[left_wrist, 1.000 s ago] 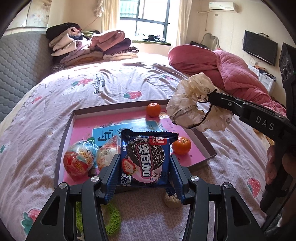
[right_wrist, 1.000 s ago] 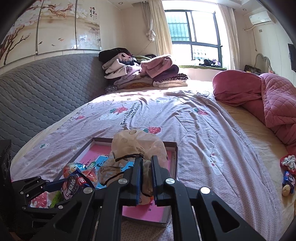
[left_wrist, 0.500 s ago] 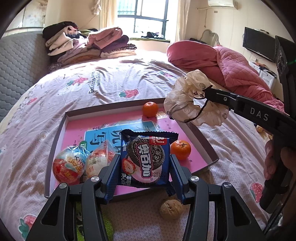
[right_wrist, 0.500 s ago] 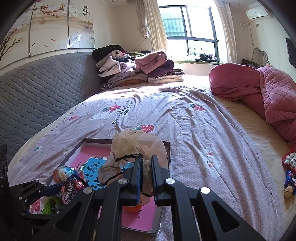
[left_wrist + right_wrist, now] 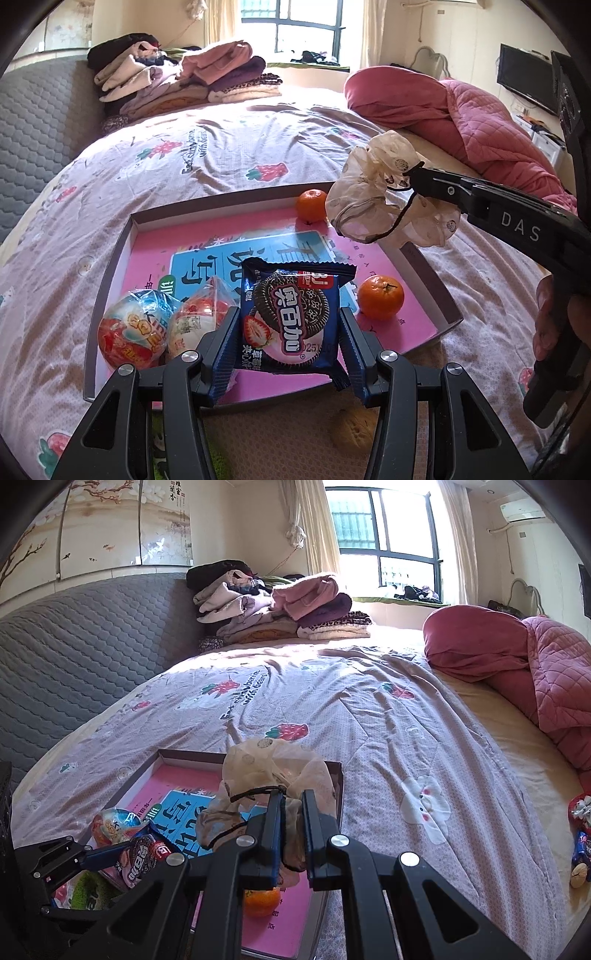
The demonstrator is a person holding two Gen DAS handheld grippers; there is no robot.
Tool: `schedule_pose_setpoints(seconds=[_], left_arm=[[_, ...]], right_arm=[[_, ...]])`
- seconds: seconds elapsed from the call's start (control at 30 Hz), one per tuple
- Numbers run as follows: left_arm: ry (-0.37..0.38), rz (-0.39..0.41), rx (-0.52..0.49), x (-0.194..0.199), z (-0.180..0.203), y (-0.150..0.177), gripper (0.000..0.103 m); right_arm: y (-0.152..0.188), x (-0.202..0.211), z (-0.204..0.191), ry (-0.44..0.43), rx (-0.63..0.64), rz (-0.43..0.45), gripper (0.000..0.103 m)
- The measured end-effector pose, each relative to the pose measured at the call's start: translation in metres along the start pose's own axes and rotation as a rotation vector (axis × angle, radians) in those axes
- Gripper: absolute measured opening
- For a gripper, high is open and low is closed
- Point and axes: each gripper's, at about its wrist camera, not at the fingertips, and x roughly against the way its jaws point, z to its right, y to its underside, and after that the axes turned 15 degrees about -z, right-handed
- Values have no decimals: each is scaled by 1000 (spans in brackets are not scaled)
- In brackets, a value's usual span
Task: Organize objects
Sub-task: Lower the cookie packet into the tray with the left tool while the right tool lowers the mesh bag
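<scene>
Left claw (image 5: 288, 332): closed on the blue cookie packet (image 5: 291, 317), one finger on each side edge; the packet is held upright over the near part of the tray.
Right claw (image 5: 291, 827): clamped on the cream scrunchie (image 5: 373, 199), which hangs above the tray's far right corner.
Tray (image 5: 110, 273): shallow, pink inside, lying on the bed (image 5: 207, 147) with a blue printed panel on its floor.
Toy eggs (image 5: 136, 328): two wrapped ones side by side in the tray's near left corner, touching or nearly so.
Oranges: far orange (image 5: 312, 205) by the tray's back wall; near orange (image 5: 381, 297) at its right side, just right of the packet.
Walnut (image 5: 351, 430): on the bed just outside the tray's near wall.
Green item (image 5: 162, 450): under the left claw, mostly hidden; perhaps another hair tie.
</scene>
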Motion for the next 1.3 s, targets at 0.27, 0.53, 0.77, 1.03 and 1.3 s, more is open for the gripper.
schedule_pose_setpoints(seconds=[0.27,0.53,0.77,1.03,1.3], left_arm=[[-9,-26,-8,-10,5,-2,53],[-9,-39,-9,-17,5,-5,53],[-7,-41,-20,-21,9,-4,53],[1,-50,-24,-24,11,-5,53],[-5,-61,-9,-26,10,-4,53]], right_arm=[[2,-26,0,19,6,-50,10],[11,-51,-6,78,35,-111,10],[18,-65,-4,119,30,-150,11],[18,-67,-7,149,42,-172,13],[17,-66,-3,118,7,-202,22]])
